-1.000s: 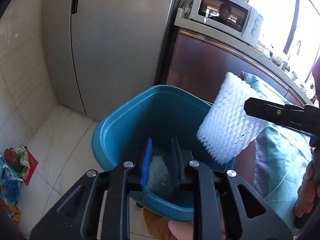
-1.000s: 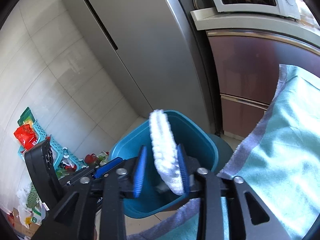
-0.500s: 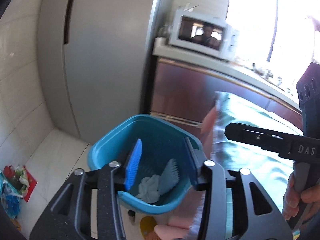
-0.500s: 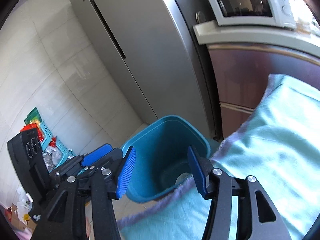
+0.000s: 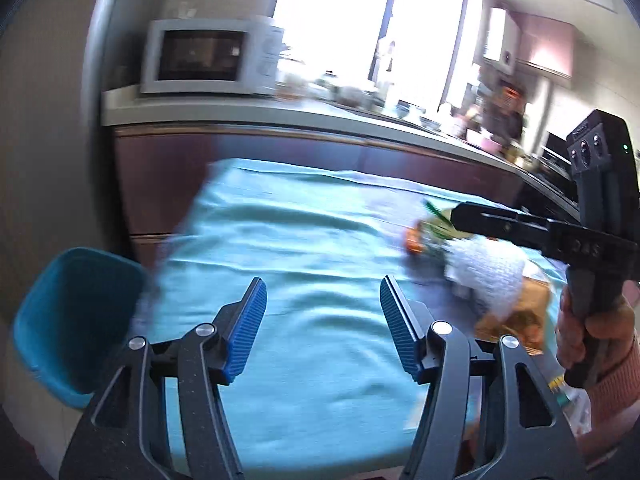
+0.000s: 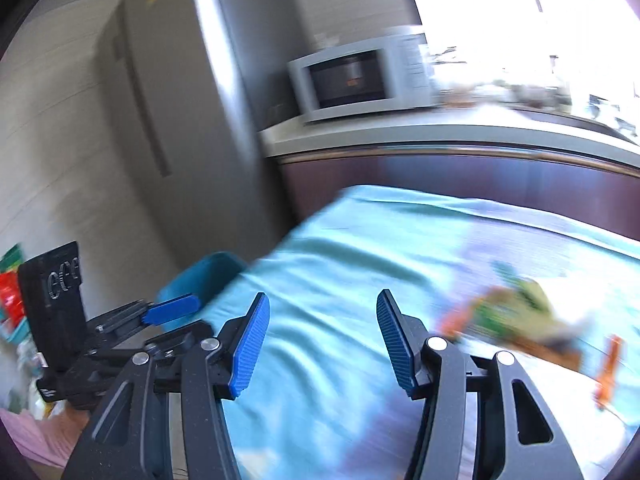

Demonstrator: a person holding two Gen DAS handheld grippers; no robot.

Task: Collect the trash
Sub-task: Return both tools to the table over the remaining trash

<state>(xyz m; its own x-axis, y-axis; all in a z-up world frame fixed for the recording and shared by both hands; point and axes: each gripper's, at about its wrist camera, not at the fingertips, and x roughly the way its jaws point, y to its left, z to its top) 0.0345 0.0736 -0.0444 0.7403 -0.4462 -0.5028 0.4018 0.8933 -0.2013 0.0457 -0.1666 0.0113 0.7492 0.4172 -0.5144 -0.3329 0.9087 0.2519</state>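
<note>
Black claw (image 5: 323, 320), ribbed blue pads (image 5: 246, 326), pink knit sleeve (image 5: 612, 384).

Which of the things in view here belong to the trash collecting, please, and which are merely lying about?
Job:
- round teal plastic bin
- white foam net sleeve
- crumpled green and orange wrappers
- left claw, opening, empty
- right claw, open, empty

Lying about:
- white microwave oven
- grey steel fridge
- turquoise tablecloth

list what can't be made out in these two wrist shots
- Trash pile: motion blur in both views; items unidentifiable.
- Teal bin: left wrist view shows it blurred; contents unreadable. Right wrist view: tablecloth hides most.
- Right gripper: its fingers cover part of the white foam net.
</note>
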